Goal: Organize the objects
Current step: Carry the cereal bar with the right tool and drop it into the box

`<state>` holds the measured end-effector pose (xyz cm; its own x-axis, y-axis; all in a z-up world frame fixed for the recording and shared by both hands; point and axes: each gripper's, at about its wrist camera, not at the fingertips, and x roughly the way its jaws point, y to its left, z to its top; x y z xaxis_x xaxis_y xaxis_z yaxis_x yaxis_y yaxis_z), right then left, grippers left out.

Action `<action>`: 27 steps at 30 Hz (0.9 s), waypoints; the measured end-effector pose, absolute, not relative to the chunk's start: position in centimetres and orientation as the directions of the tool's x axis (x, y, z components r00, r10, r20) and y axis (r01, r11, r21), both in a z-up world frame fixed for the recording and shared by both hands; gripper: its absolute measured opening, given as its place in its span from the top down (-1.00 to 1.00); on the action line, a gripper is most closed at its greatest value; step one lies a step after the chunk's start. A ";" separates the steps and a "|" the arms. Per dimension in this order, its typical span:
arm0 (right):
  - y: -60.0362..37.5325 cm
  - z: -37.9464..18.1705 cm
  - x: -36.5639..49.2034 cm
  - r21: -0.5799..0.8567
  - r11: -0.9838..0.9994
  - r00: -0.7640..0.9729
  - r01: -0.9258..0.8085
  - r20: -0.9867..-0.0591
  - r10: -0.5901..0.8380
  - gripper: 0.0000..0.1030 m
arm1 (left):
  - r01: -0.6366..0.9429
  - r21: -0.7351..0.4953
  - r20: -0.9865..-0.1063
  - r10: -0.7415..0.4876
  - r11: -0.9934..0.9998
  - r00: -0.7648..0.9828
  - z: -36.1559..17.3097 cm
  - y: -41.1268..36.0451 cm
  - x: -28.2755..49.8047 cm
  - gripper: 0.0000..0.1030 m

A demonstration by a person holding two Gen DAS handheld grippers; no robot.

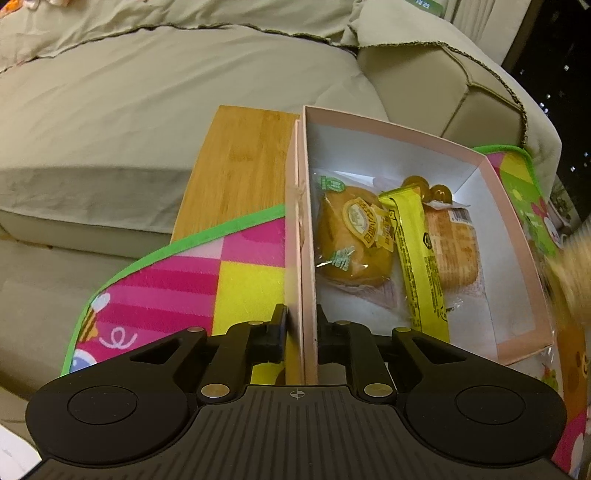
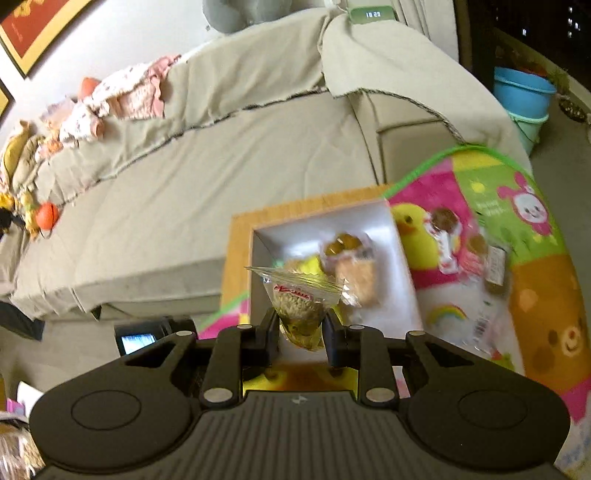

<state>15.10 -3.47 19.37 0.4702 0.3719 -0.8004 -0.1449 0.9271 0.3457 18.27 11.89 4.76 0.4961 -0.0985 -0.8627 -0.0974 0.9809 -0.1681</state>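
Pink box (image 1: 388, 127) holds wrapped snacks (image 1: 354, 236)

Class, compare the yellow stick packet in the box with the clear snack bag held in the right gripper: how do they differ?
The yellow stick packet is long, narrow and opaque; the clear snack bag is short and see-through. The packet lies in the pink box; the bag hangs in the right gripper. Both are sealed snacks.

A beige covered sofa (image 2: 207, 177) with clothes (image 2: 125, 99) piled along its back, an orange ball (image 2: 48, 216), stacked blue and green tubs (image 2: 524, 99), a framed red picture (image 2: 33, 29).
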 end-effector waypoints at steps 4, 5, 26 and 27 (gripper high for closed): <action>-2.6 18.0 16.9 0.396 0.911 0.446 -0.116 -0.799 0.404 0.50 | -0.096 -0.172 -0.863 -0.103 0.980 0.495 4.8 12.0 18.4 0.70; -2.6 17.5 17.2 0.374 0.922 0.442 -0.103 -0.813 0.379 0.49 | -0.096 -0.173 -0.863 -0.104 0.980 0.494 4.8 12.2 18.2 0.70; -12.0 7.1 17.1 0.194 0.964 0.375 -0.181 -0.893 0.250 0.22 | -0.192 -0.078 -0.875 0.025 0.978 0.484 4.5 10.6 18.9 0.80; -12.5 6.5 17.1 0.199 0.962 0.357 -0.187 -0.899 0.255 0.22 | -0.195 -0.069 -0.875 0.035 0.978 0.482 4.5 10.4 18.9 0.80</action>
<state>17.06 -12.51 6.54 0.3570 0.2552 -0.8986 -0.1872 0.9620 0.1988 18.90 10.39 4.52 0.4823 0.0345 -0.8753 -0.1954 0.9783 -0.0691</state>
